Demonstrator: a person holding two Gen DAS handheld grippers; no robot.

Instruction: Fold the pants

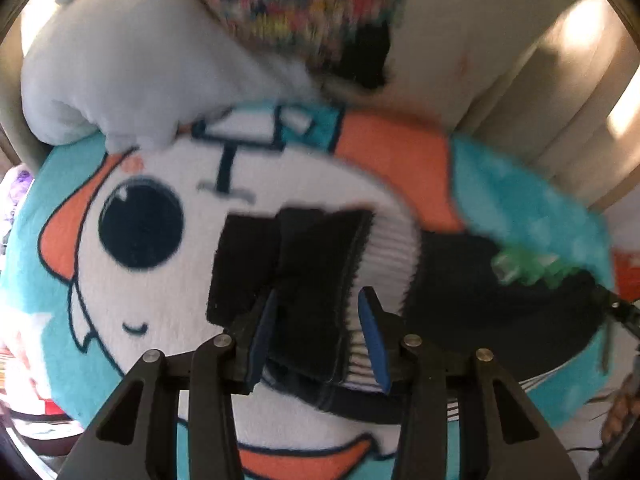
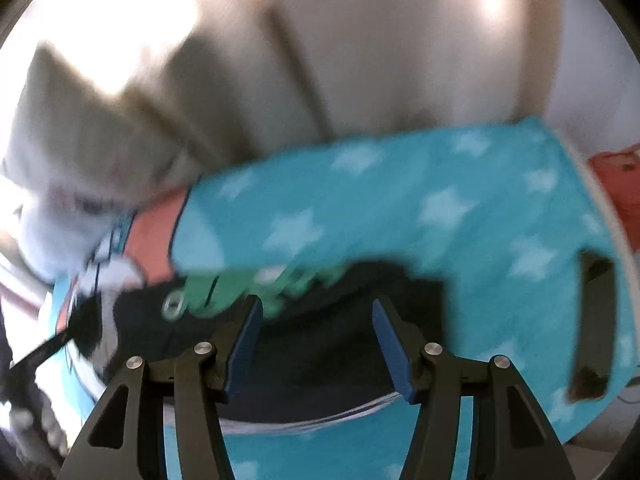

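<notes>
Black linkage arms w/ blue-padded fingers [image 1: 372,338] fill the bottom of the left wrist view; left gripper [image 1: 316,336] spread fairly wide w/ a folded flap of the black pants [image 1: 312,280] and its white ribbed band lying between the pads – straddled, not visibly pinched, so can't call it a grasp. Same story on the right: right gripper [image 2: 316,340] open wide, hovering over the dark pants, green print just ahead of the left pad, no cloth clamped as far as the blur allows. Pants spread across a teal star blanket [image 2: 400,208] w/ a big cartoon face; grey plush toy [image 1: 120,64] at the far edge, well clear of the work. Likely step: taking hold of 2 points on 1 edge for the next fold. To do it well – close each pair on all layers at once, near the edge rather than mid-panel, so no under-layer slips out; keep blanket pile out of the bite; lift both sides level and together, lay over w/ edges matched, then smooth. Risk, judging by the thick flap on the left: bunching if only the top layer gets caught.
</notes>
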